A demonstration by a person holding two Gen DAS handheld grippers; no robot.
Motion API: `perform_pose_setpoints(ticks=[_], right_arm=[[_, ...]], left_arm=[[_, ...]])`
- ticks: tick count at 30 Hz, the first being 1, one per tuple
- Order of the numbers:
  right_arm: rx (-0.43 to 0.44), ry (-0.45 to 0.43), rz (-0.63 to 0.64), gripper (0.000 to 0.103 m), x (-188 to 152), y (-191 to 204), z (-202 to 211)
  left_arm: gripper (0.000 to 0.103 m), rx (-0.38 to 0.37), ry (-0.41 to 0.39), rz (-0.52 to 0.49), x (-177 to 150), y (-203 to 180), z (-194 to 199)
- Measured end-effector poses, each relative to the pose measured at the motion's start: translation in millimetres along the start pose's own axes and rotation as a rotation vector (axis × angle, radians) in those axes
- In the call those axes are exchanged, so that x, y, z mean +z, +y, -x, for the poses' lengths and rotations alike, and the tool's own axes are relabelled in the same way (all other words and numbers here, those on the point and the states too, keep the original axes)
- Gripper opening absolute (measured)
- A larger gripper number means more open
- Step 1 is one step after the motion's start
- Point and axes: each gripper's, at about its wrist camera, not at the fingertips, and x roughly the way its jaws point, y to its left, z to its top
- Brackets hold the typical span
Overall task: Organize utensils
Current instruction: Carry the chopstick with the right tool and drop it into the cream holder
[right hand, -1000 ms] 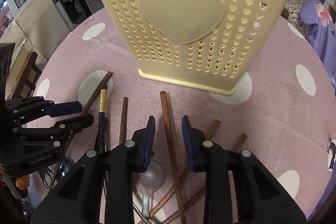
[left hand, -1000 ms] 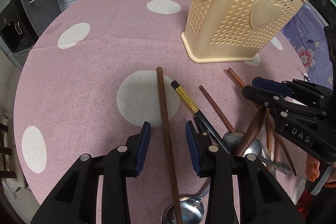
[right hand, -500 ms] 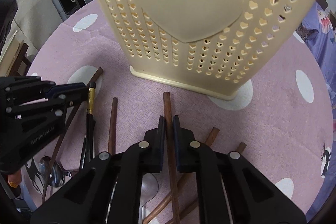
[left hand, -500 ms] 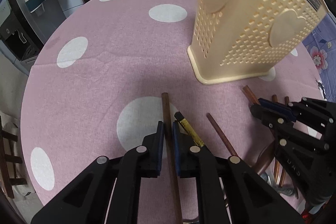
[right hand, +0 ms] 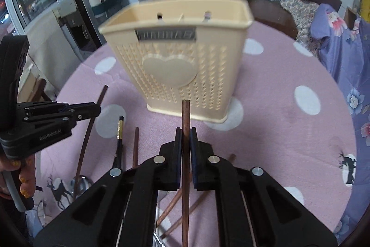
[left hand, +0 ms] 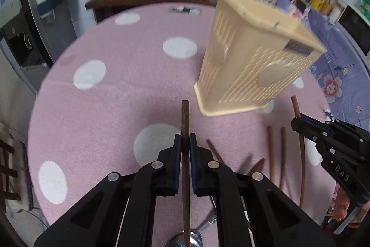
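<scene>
My left gripper [left hand: 185,142] is clamped on a dark chopstick [left hand: 185,122], my right gripper [right hand: 185,142] on a brown chopstick [right hand: 186,117]; both sticks point toward the cream holder [right hand: 178,61] standing just ahead. More chopsticks [left hand: 275,149] lie on the pink dotted tablecloth [left hand: 111,108].

One holder [right hand: 175,66]; two grippers, one chopstick [left hand: 185,117] each.
</scene>
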Motion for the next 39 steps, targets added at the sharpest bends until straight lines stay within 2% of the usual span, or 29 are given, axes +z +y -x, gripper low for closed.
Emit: perform_pose_setpoints(ticks=[6,10,14,23,27,29,34,39], right_arm=[[-0.025,-0.107,0.009,0.007,5,-13,72],[-0.047,-0.141,0.027,0.007,3,-22,116],[-0.057,-0.152,0.042,0.007,1,-25,138],[-0.025,-0.174,0.009,0.007,11,-25,168],[-0.004,-0.207,-0.007,0.007,35,-22,191],[-0.004,-0.238,-0.019,0.007,52,-21,203],[-0.014,-0.333,-0.066,0.007,108,-19,236],[-0.073,-0.422,-0.068,0.007,152,-10,252]], left_arm=[[0.008,-0.032,-0.150,-0.018,7,-5,71],[0.008,-0.023,-0.216,-0.042,7,-9,99],[0.008,0.009,-0.252,-0.059,3,-11,112],[0.008,-0.008,-0.311,-0.069,5,-10,143],[0.008,-0.032,-0.359,-0.063,22,-14,171],[0.008,-0.064,-0.397,-0.034,36,-13,190],[0.008,-0.084,-0.524,0.029,83,-22,230],[0.008,-0.061,-0.593,0.069,123,-37,232]])
